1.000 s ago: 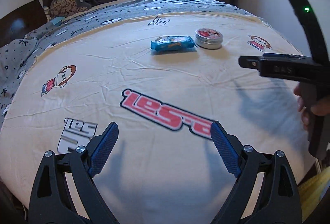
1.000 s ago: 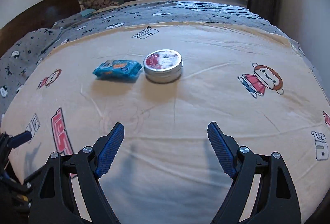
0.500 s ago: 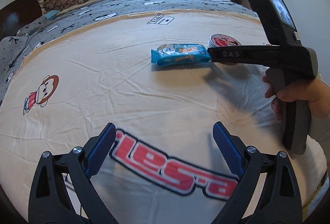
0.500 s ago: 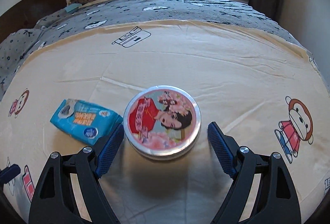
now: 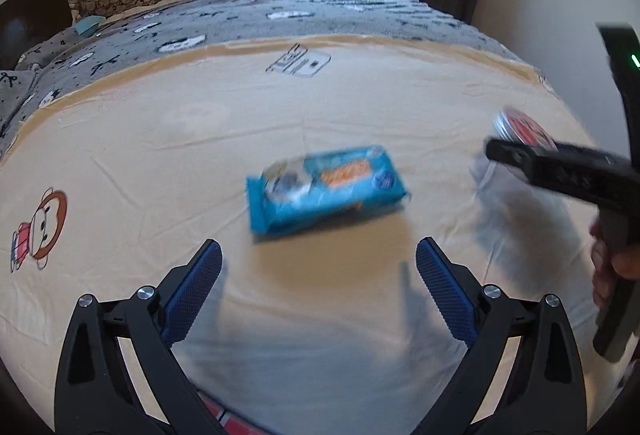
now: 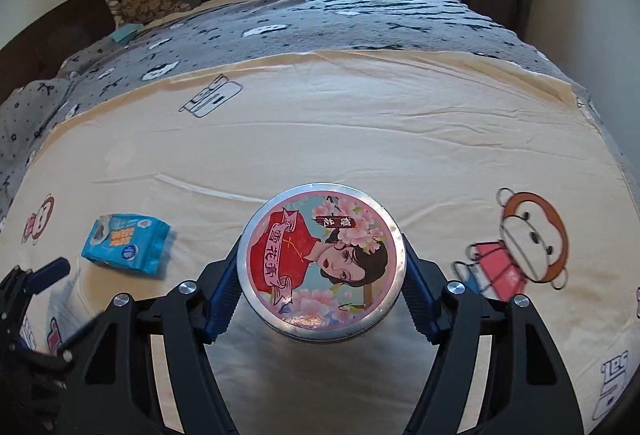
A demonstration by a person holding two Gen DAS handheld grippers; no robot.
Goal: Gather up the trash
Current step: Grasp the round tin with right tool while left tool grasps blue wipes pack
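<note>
**anon1:** Left wrist view is the one to look at imo. The blue wipes pack [image 5: 326, 191] lies flat on the cream bedsheet [image 5: 160, 163], dead ahead of the left tool [image 5: 318, 293], just past the tips and roughly centred between them. That tool is wide apart and holding nothing.

**anon2:** Which way does the pack run though?

**anon1:** Long axis goes pretty much left-right, tilted a bit so the right end sits further away. So it's lying across the gap, not along it. It looks nearly as long as the gap is wide, so I'd guess the tool needs a twist to pinch the short side. It's blurry, so don't quote me on the exact angle.

**anon2:** And the right one?

**anon1:** Busy. In the right wrist view the right tool [image 6: 320, 285] is clamped on the round tin [image 6: 320, 267], blue pads [image 6: 224, 299] pressed to both sides of the rim. Can't tell if the tin's off the bed or resting on it. From there the pack is off to the left, well apart from the tin.

**anon2:** So the left hand is nearer and free, it takes the pack.
</note>
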